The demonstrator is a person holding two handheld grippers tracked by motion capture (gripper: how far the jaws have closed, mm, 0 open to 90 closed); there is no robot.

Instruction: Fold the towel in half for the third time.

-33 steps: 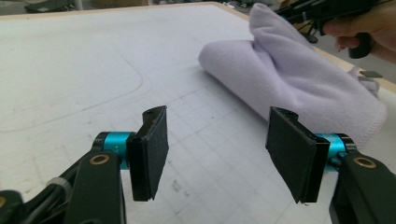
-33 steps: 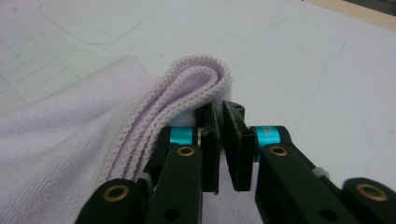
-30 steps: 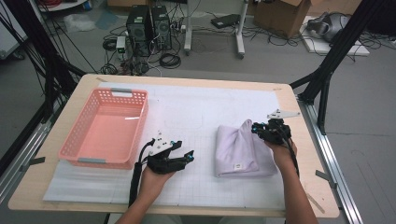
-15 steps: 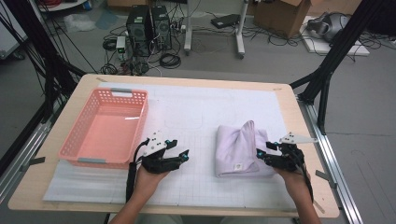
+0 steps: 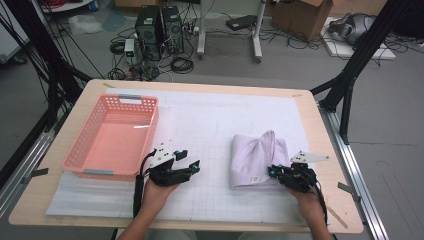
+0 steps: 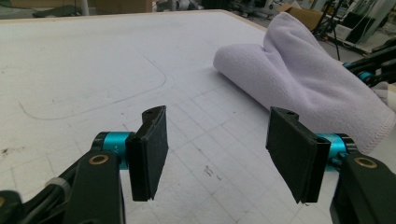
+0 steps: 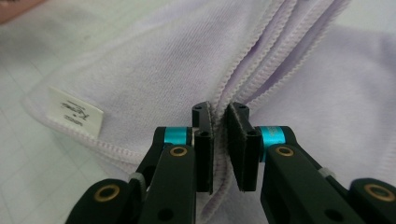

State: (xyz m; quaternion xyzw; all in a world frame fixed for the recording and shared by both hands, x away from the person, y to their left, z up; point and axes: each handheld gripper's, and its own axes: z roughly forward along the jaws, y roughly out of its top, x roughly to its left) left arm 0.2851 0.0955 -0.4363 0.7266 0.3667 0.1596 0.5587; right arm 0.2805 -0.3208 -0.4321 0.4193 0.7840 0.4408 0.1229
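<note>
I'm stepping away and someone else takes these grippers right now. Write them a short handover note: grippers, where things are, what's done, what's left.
Right gripper: jaws have just been closing and now pinch the towel's stitched edges at its near right side.
Left gripper: open, holding nothing, low over the mat left of the towel.
Towel: folded, lying on the mat at the right, label at its near edge.
Basket: at the left of the table, with nothing in it.
Done: towel folded and gripped.
Left: probably lift it and carry it to the basket; the left gripper is free to help.
</note>
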